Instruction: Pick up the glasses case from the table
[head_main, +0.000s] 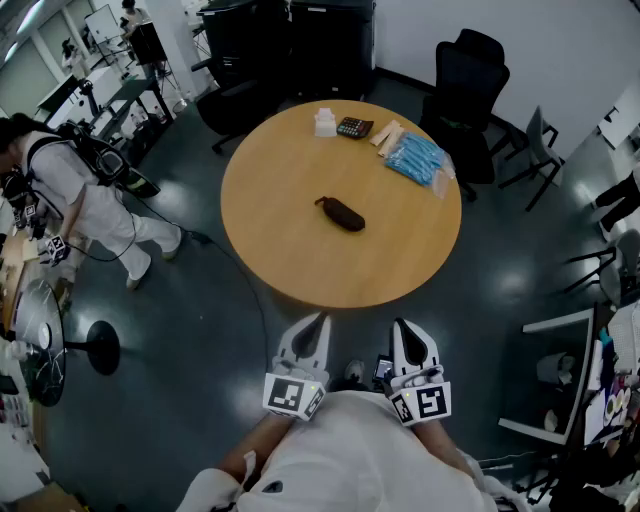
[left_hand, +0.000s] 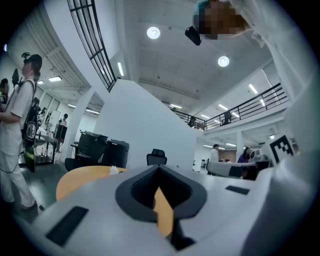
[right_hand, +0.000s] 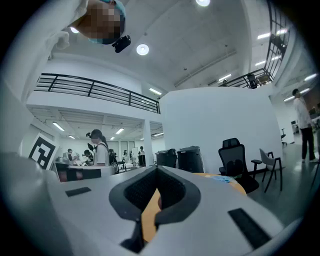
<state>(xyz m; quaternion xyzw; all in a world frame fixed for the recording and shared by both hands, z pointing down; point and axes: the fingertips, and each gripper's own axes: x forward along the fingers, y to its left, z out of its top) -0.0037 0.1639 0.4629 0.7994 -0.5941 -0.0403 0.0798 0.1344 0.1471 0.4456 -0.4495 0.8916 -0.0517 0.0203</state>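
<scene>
Left hand-held gripper and right hand-held gripper sit near the body, both pressed together and empty, probably just waiting to start; glasses case lies mid table, well ahead

calculator just right of white box | blue packets near both | black chair beyond packets | person in white far left | round black stand base near that person
</scene>
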